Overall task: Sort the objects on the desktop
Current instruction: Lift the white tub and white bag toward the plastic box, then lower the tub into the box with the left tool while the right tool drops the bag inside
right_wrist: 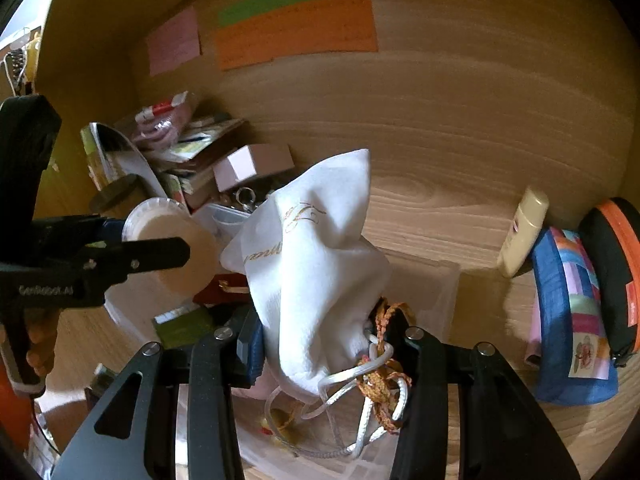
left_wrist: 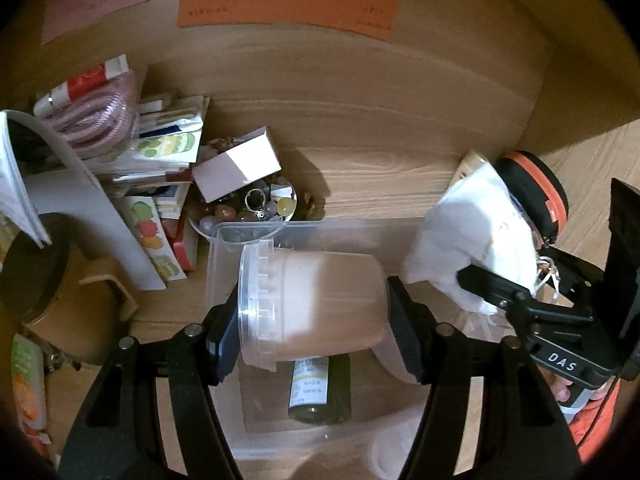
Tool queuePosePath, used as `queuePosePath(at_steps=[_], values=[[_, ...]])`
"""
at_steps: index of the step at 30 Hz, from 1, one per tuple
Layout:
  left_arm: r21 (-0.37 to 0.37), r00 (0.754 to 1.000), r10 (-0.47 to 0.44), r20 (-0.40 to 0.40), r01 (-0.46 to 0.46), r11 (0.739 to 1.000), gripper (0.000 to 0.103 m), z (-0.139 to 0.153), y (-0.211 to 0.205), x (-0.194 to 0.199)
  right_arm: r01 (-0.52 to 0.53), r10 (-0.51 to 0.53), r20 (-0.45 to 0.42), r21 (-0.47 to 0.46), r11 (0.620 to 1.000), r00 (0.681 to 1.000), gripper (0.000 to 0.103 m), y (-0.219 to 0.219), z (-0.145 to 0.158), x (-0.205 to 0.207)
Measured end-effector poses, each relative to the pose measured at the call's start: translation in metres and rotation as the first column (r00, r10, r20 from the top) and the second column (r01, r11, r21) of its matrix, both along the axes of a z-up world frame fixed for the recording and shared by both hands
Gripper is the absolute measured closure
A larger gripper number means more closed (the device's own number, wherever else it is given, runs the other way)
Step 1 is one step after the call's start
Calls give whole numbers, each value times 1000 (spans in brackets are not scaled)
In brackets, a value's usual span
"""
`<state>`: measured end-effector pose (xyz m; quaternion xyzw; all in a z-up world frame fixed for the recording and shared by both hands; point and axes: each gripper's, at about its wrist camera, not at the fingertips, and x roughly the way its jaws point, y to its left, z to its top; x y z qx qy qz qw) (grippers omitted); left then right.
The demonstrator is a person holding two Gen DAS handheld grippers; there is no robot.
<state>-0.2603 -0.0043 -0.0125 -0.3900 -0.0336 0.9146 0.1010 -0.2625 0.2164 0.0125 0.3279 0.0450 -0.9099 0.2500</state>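
Left tongs (left_wrist: pixel 312 308) gripped the tub (left_wrist: pixel 316 304) sideways, lid toward nine o'clock, directly above the bin (left_wrist: pixel 224 264); right tongs (right_wrist: pixel 328 344) clenched the pouch (right_wrist: pixel 316 248) at three o'clock.

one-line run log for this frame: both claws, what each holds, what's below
left claw: shut on plastic tub | right claw: shut on white drawstring pouch | below: clear bin, dark bottle inside | step: both items over bin, unreleased

Left wrist: I look steeply down, close over the clear bin (left_wrist: pixel 224 264).
Right wrist: same downward tilt, close.
Shared: orange note (left_wrist: pixel 288 0) (right_wrist: pixel 296 32).
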Motion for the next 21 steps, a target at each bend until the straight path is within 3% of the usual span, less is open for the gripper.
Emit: queuePosePath(at_steps=[21], values=[[-72,996,3,91,4,997,38,-31,14,-37,-5,1,75,48,999,997,64,-5,-20,-10]])
